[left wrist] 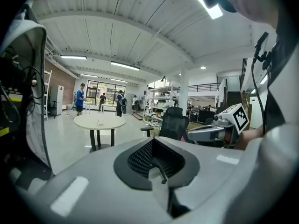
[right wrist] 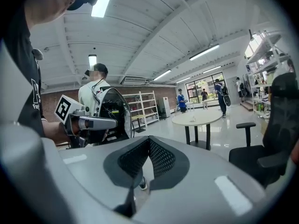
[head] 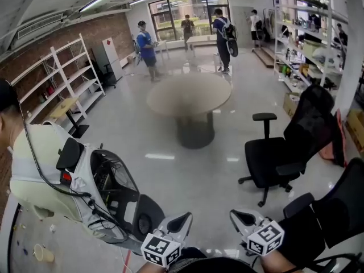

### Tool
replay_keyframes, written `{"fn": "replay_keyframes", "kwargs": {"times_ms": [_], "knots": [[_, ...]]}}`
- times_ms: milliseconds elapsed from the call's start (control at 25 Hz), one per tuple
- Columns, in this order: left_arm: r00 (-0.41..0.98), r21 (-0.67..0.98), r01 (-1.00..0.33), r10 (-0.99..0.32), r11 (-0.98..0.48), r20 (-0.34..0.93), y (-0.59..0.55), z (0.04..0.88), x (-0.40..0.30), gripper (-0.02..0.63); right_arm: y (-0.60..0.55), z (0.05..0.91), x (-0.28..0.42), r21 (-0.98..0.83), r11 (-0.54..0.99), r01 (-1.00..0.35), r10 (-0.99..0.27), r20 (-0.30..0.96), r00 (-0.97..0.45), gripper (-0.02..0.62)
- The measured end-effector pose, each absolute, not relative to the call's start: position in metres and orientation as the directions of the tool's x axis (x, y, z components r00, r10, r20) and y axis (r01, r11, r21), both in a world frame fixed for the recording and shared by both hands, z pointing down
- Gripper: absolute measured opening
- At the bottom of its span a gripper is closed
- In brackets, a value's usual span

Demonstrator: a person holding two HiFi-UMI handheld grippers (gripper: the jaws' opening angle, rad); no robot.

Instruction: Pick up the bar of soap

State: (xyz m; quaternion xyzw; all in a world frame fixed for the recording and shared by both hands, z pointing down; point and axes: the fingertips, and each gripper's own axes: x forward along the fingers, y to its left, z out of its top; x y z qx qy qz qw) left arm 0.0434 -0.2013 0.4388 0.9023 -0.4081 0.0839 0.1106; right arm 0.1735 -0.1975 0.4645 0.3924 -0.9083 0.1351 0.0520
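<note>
Holding left gripper (head: 183, 220) and right gripper (head: 238, 218) low, side by side, each with jaws together on nothing, facing round table (head: 189, 94); cannot tell where bar of soap lies

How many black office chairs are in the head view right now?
2: one black office chair right of the round table, another at the lower right edge. More may be hidden.

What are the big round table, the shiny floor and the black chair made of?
Round beige table: smooth matte top, likely laminate or painted wood; no grain shows. Pale grey floor: polished concrete or tile, since it shows bright reflections. Black office chair: probably plastic with a fabric or mesh cover; too far to be sure.
</note>
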Motion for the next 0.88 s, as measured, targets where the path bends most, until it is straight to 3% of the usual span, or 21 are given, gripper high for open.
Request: {"fn": "replay_keyframes", "kwargs": {"times_ms": [520, 880], "knots": [[0.676, 0.157, -0.735, -0.694, -0.66, 0.248, -0.313, 0.459, 0.07, 0.008, -0.289, 0.488, 0.213, -0.228, 0.58, -0.782, -0.734, 0.271, -0.623, 0.005], [0.656, 0.158, -0.754, -0.737, -0.637, 0.163, -0.429, 0.443, 0.031, 0.008, -0.409, 0.463, 0.171, -0.13, 0.636, -0.761, -0.713, 0.28, -0.643, 0.005]]}}
